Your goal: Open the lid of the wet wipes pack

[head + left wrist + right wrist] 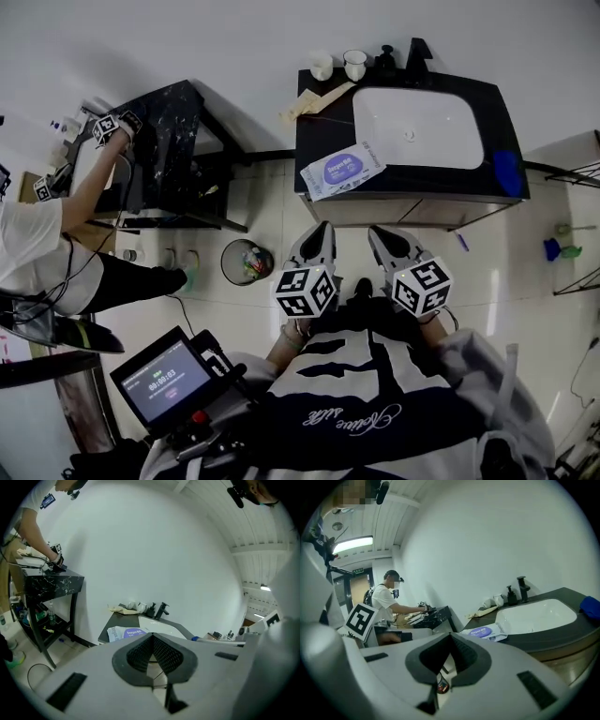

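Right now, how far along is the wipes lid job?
Done: nothing. The wet wipes pack lies on the vanity counter, and its lid looks flat and shut.
In hand: nothing. The left claw and right claw are both shut and empty, short of the counter.
Left: everything. Reach in, steady the pack, lift the lid.
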The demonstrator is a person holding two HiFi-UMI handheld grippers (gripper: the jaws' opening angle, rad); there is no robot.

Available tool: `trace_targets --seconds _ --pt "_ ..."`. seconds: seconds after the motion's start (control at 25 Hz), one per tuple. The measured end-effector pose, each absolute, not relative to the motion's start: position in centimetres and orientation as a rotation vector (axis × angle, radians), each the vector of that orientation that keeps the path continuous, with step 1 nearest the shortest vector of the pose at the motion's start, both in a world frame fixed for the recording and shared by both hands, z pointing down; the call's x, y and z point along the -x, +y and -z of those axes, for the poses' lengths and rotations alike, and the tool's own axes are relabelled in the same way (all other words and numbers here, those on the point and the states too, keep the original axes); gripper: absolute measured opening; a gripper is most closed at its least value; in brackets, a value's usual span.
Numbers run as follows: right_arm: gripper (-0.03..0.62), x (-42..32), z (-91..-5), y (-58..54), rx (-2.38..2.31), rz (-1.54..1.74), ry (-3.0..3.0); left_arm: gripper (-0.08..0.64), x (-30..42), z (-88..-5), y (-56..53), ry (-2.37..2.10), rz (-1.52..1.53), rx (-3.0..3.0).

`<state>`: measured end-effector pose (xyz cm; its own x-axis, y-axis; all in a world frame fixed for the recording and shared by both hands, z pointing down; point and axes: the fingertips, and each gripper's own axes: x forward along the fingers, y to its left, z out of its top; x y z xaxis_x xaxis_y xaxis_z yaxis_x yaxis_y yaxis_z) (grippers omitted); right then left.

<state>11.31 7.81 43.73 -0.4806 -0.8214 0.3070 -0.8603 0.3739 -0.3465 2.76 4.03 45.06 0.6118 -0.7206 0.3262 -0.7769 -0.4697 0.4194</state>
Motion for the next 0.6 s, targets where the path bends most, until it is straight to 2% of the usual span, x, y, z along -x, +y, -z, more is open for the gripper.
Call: trace_targets --seconds 0.6 --pt "-0.002 -13.3 -48.5 3.5 -1.387 -0.765 -2.523 -0.002 -3.8 -50.1 0.8 -1.239 -0.343 -2.217"
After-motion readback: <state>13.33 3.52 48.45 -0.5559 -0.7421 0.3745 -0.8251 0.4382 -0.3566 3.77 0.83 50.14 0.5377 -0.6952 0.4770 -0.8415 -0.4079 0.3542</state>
